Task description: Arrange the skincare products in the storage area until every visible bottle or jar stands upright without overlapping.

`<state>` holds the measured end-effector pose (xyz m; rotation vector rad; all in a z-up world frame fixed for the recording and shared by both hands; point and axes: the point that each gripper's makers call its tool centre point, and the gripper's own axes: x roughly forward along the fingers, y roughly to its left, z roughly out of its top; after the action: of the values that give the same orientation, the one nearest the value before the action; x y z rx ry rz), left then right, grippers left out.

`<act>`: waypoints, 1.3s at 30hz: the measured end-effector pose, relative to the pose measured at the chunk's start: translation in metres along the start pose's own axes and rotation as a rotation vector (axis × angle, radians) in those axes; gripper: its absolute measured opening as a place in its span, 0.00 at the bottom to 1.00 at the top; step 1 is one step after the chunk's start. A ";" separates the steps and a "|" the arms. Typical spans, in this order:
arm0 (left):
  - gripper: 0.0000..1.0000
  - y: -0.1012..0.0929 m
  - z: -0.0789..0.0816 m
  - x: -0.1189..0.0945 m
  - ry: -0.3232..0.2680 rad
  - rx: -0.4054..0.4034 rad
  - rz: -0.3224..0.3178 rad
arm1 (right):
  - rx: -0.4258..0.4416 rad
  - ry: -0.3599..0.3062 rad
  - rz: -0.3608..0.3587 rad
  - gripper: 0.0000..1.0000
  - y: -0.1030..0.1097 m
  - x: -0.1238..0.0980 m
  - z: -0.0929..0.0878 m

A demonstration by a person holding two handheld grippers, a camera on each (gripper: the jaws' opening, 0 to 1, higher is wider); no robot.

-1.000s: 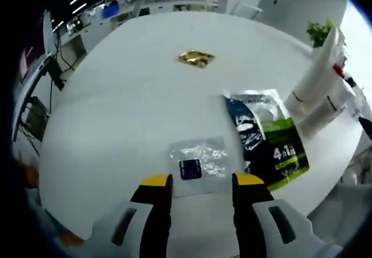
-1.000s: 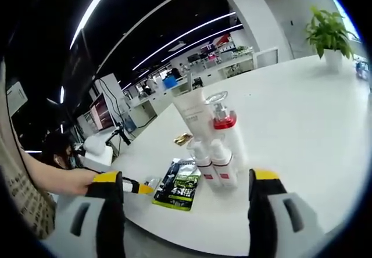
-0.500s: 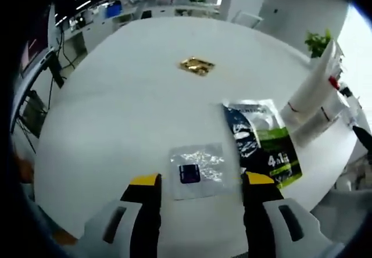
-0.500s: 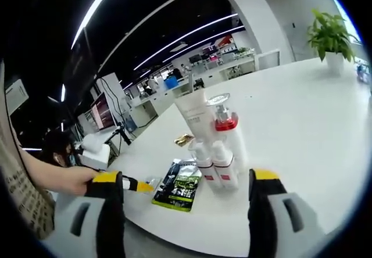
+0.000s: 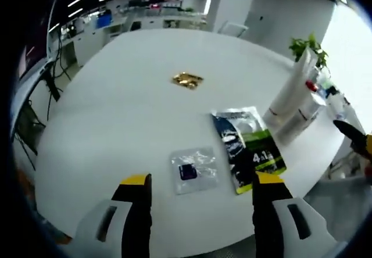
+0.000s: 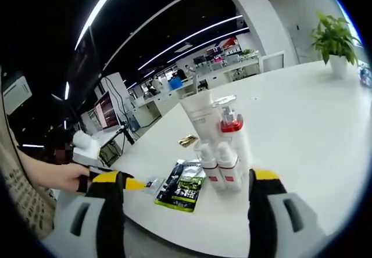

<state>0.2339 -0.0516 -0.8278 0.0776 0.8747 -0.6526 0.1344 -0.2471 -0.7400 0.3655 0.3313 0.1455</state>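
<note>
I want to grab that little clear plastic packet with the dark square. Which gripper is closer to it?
Left. The left gripper hovers open just short of the clear plastic packet. The right gripper hangs open off the white table's edge, farther from it.

Large white round table, glossy, bare across far half. Open-plan office behind table: rows of desks with monitors and clutter, far side. White square column beyond table; same column beside desk rows. Potted green plant on table's far edge, next to column; bright window glare behind plant. Dark ceiling with long linear light strips above desks. Monitor on stand left of table.
</note>
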 end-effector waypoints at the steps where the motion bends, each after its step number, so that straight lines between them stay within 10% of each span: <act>1: 0.70 -0.002 0.000 -0.002 -0.006 0.010 -0.014 | 0.000 0.002 0.004 0.90 0.001 0.000 0.000; 12: 0.77 -0.017 0.000 -0.030 -0.046 0.058 -0.162 | -0.009 0.017 0.026 0.89 0.004 0.001 -0.003; 39: 0.97 -0.011 0.002 -0.060 -0.098 0.101 -0.261 | 0.000 0.026 0.038 0.89 0.008 0.001 -0.004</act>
<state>0.2013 -0.0310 -0.7808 0.0218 0.7628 -0.9375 0.1330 -0.2377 -0.7409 0.3702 0.3502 0.1877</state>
